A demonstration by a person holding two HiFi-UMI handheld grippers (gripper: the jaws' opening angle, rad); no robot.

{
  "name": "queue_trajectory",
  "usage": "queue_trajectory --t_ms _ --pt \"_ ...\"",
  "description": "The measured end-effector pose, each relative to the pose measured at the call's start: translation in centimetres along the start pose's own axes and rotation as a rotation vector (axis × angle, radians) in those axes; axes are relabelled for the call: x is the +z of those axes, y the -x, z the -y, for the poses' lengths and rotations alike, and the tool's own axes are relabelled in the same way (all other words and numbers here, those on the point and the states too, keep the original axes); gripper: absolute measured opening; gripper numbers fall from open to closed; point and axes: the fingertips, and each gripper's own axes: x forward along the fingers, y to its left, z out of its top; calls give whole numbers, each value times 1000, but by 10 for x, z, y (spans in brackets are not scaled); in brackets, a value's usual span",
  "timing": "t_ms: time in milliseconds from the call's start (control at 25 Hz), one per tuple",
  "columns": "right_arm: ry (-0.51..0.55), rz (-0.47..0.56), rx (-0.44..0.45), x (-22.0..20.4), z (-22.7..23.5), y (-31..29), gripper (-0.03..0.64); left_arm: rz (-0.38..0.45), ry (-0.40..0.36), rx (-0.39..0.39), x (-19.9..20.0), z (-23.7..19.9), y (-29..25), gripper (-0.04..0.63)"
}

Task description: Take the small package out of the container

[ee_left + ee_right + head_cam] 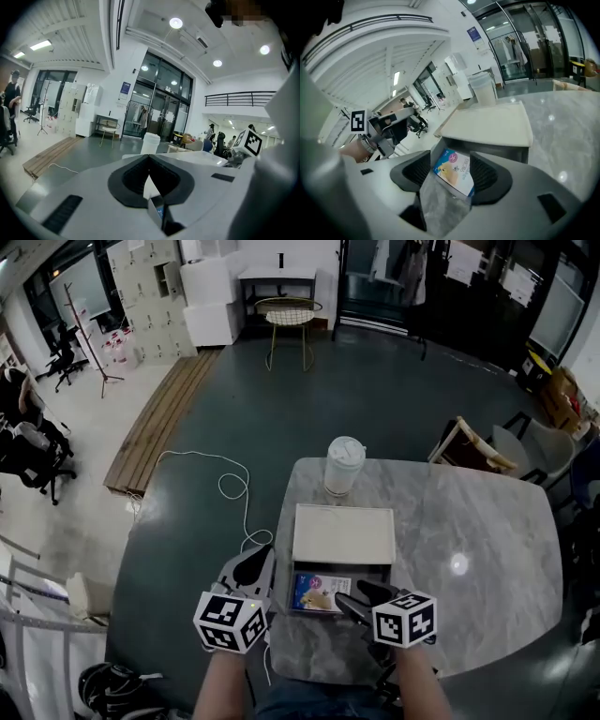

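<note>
Package (454, 171) in container (501, 151) | right claw (451, 161) spread around it | left claw (149, 157) closed

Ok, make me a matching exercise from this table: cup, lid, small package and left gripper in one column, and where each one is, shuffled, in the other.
1. cup
2. lid
3. small package
4. left gripper

A. inside the grey container
B. beside the left edge of the table
C. lying on the container's far part
D. upright, beyond the container

Pairs: 1-D, 2-C, 3-A, 4-B
</note>
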Motion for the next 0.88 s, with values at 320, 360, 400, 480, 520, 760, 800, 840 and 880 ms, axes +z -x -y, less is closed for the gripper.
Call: queue_trajectory --t_ms 320,360,400,480,520,760,800,840,880 --pt "-98 -160 -40 -23 30 -31 281 -40 5 14 -9 1 4 12" --pt "-100 -181 -45 -25 33 -35 281 -47 0 18 -10 0 4 12" --pt "-101 -208 -52 -27 37 -39 281 -51 2 25 -12 -2 5 12" --pt "-95 -267 -64 -32 45 -47 281 -47 20 43 -15 -7 6 12" --pt "-92 -294 -67 -35 48 -52 281 -42 28 51 -15 -8 5 12" --pt "-82 -408 -62 -47 57 -68 251 -22 55 68 -12 -16 7 12" --pt "-66 -417 -61 -47 57 -69 247 -19 58 73 -12 -18 7 12" --pt "-52 -422 -55 -47 57 -69 247 -16 61 77 -12 -19 8 12" --pt "-41 -426 -44 -48 56 -68 247 -15 63 80 -12 -20 9 12"
